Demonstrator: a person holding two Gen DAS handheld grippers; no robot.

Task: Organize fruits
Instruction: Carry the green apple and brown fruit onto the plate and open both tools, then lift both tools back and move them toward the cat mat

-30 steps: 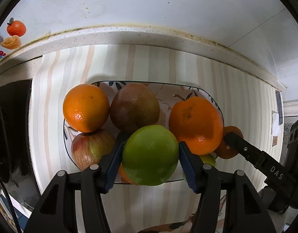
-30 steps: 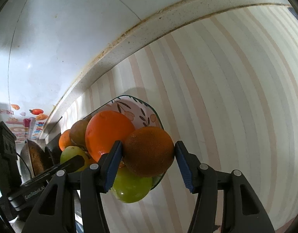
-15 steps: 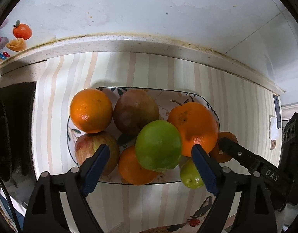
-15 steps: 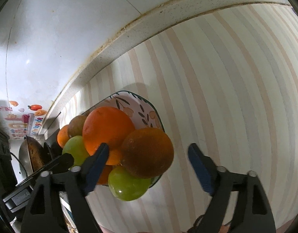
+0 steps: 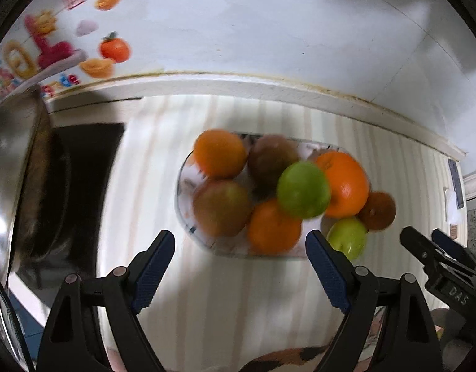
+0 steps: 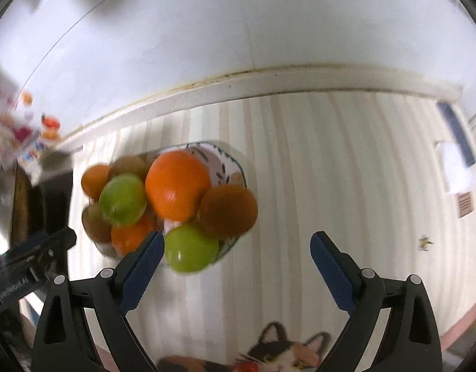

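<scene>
A patterned plate [image 5: 183, 204] on the striped cloth holds several fruits: oranges, apples and green fruits. A green apple [image 5: 303, 189] lies on top of the pile, and a brown-orange fruit [image 6: 228, 210] sits at the plate's right edge. It also shows in the left wrist view [image 5: 377, 210]. My left gripper [image 5: 239, 274] is open and empty, in front of the plate. My right gripper [image 6: 234, 263] is open and empty, in front of the plate's right end. A second green fruit [image 6: 191, 249] lies by its left finger.
A steel pan [image 5: 11, 179] on a dark stove stands left of the plate. A white wall with fruit stickers [image 5: 114, 49] runs behind. A cat-print mat [image 6: 268, 356] lies at the near edge. Small white items [image 6: 454, 167] lie at the far right.
Both grippers opened, letting go of the green apple and the brown-orange fruit, which now rest on the plate. Both grippers have pulled back from the plate and the views are blurred.
</scene>
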